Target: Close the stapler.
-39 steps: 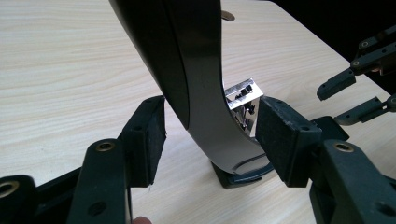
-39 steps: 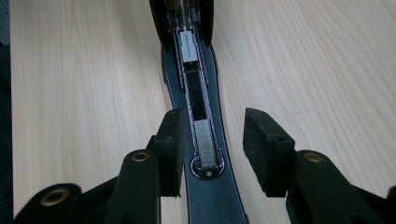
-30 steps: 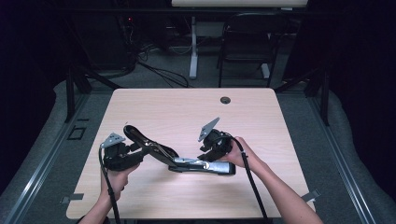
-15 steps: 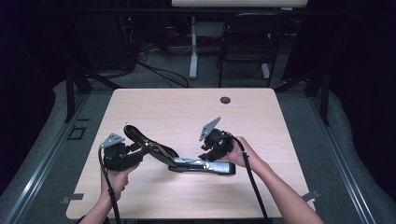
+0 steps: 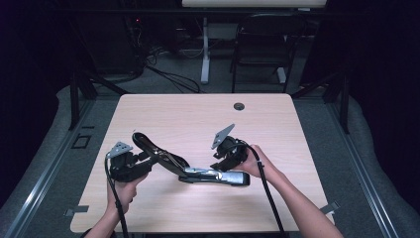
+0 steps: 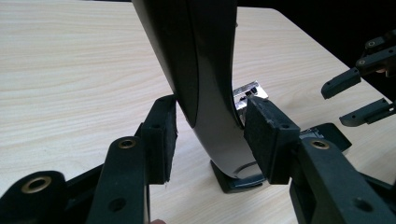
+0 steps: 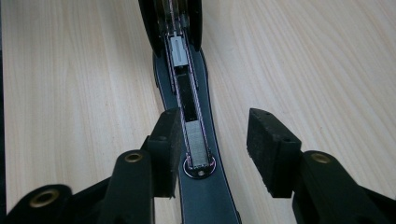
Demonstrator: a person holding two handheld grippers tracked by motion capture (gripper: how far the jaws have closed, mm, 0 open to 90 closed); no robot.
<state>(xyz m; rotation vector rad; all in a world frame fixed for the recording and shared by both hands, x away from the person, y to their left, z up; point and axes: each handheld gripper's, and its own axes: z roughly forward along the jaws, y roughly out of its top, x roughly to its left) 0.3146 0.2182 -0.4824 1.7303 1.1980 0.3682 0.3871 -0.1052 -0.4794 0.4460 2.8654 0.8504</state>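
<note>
Near the front edge of the pale wooden table lies one black, long-bodied stapler, swung open; its base runs left-right, its lid rising toward the left; the left gripper clamps that lid, still closing; the right gripper, jaws apart and widening, straddles the base, one pad touching the staple channel.

No text, label, brand, number or sign can be read anywhere. A pale sticker is seen on the base of the opened stapler in the left gripper view, but its print is too small and blurred to be made out.
</note>
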